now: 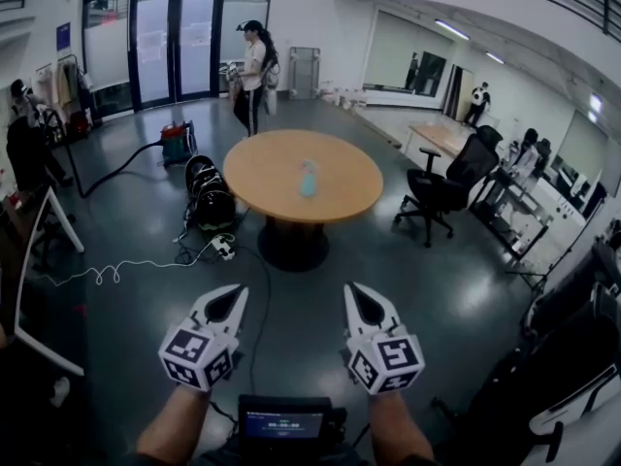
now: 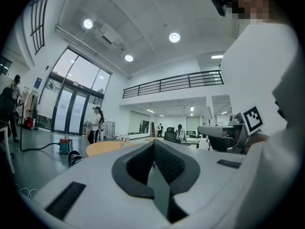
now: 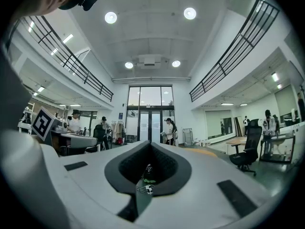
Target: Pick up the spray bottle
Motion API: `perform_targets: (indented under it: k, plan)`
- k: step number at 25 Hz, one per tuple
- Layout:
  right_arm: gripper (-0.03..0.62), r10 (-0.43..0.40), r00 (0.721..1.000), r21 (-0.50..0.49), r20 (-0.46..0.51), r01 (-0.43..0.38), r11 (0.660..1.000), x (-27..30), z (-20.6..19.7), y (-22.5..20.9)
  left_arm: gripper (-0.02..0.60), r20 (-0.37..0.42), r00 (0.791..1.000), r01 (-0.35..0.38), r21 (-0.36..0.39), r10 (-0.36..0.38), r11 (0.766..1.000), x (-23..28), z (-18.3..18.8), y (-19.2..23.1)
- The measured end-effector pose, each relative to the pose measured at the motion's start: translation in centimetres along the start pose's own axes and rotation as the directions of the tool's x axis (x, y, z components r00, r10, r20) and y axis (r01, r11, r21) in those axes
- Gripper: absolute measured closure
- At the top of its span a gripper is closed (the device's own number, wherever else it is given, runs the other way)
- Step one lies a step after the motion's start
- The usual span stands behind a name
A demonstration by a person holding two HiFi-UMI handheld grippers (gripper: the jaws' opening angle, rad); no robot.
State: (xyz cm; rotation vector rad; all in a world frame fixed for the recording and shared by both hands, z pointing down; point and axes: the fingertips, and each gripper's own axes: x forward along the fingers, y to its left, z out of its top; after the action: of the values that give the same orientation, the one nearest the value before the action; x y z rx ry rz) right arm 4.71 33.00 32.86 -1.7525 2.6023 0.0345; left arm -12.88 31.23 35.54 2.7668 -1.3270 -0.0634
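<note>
- Low in the head view, the left gripper [image 1: 233,294] and right gripper [image 1: 357,294] hover level above the floor [image 1: 146,231], jaws fully closed, holding nothing.
- The spray bottle [image 1: 308,179] stands on the round bench [image 1: 262,168], well apart from both.

No legible text: the small screen [image 1: 283,422] and blue wall sign [image 1: 63,36] are unreadable

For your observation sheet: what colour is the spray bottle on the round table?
The spray bottle is light blue, best seen in the head view.
</note>
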Motion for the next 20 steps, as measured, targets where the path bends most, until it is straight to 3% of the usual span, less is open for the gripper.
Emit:
perform_targets:
  k: [11, 20]
  plan:
    - [0.594, -0.046, 0.999, -0.015, 0.015, 0.046, 0.999, 1.6, 0.0, 2.8, 0.588, 0.005, 0.997, 0.074, -0.010, -0.074, 0.997, -1.9, -0.1, 2.3]
    - [0.594, -0.053, 0.998, -0.008, -0.017, 0.053, 0.999, 3.9, -1.1, 4.5, 0.588, -0.015, 0.997, 0.079, -0.042, -0.080, 0.996, -2.1, -1.3, 4.8]
